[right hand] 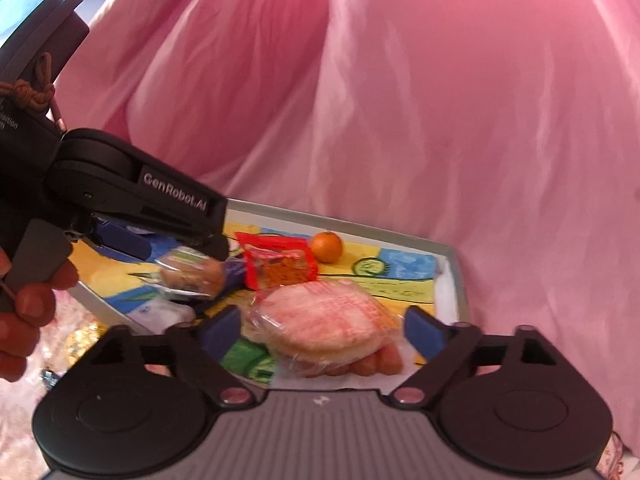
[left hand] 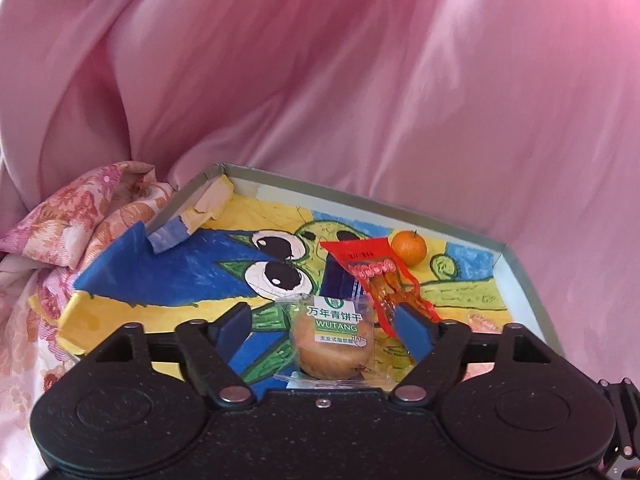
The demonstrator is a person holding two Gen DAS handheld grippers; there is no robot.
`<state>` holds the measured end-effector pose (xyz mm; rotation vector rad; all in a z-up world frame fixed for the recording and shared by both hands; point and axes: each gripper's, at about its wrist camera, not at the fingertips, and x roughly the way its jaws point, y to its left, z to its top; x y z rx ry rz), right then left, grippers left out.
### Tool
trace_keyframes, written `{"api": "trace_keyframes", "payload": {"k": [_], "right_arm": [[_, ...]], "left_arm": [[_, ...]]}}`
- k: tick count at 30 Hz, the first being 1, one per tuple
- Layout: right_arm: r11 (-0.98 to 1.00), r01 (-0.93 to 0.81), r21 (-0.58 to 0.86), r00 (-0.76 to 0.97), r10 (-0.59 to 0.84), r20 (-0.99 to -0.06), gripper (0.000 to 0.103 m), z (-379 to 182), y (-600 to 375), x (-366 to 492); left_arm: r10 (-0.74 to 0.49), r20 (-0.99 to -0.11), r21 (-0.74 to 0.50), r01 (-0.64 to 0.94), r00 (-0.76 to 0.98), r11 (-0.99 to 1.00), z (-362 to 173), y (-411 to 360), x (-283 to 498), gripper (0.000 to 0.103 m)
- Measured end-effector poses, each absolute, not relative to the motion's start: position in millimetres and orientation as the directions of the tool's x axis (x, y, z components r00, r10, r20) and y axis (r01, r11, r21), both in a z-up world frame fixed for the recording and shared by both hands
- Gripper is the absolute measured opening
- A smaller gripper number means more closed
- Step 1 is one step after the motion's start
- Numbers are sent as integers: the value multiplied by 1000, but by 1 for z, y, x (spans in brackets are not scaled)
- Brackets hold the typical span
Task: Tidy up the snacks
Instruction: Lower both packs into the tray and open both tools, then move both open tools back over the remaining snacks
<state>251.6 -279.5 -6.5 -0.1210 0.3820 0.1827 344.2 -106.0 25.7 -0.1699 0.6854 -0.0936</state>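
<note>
Pink satin cloth [left hand: 360,80] filled the background behind a shallow grey tray [left hand: 516,264] lined with a bright cartoon drawing; the snacks lay inside it. The left gripper [left hand: 324,324] had its jaws well apart, a wrapped biscuit [left hand: 334,340] lying loose between them with neither blue pad pressing on it; a red sausage packet [left hand: 360,272] sat just beyond at one o'clock, its lower end close by the right pad, and a small orange [left hand: 408,248] rested farther off at one o'clock near the far wall. The right gripper [right hand: 324,330] likewise stood wide open over a wrapped round pastry [right hand: 324,316] stacked on some sausages [right hand: 372,364], gripping nothing; the left gripper [right hand: 188,256] showed at ten o'clock in that view, a hand [right hand: 24,304] on its handle.

Both snacks looked freshly set down, I judged; pulling either tool back carelessly could snag the crinkly wrappers on a pad and drag them; the pastry, perched on the sausages, might slide off; the orange could roll if the tray were nudged.
</note>
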Motion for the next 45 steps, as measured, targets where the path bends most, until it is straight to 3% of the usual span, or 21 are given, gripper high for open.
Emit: {"api": "trace_keyframes", "payload": {"k": [6,13,17,25,38,45], "right_arm": [[976,-204,-79,923,165,-348,103,8,-275,242],[985,-158,-75,958,135,-253,103,34,-271,202],[991,-128,-45,976,118,-181,103,50,-267,176],[996,-81,-26,994,79,-82,103,69,-264,135],[998,-23,-61,993,16,-114,103,52,-262,61],[995,-18,-99,982,-1,-191,103,36,-255,26]], "left_arm": [[-140,-598,-197,25,789,980,39,-94,329,84],[-126,-542,-205,14,831,979,64,-74,292,87],[-110,-508,-194,11,854,981,77,-62,266,94],[-95,-473,-173,13,876,985,98,-39,216,95],[-77,-439,-121,26,895,992,88,-35,132,96],[-93,-486,-121,38,869,992,57,-31,101,96]]}}
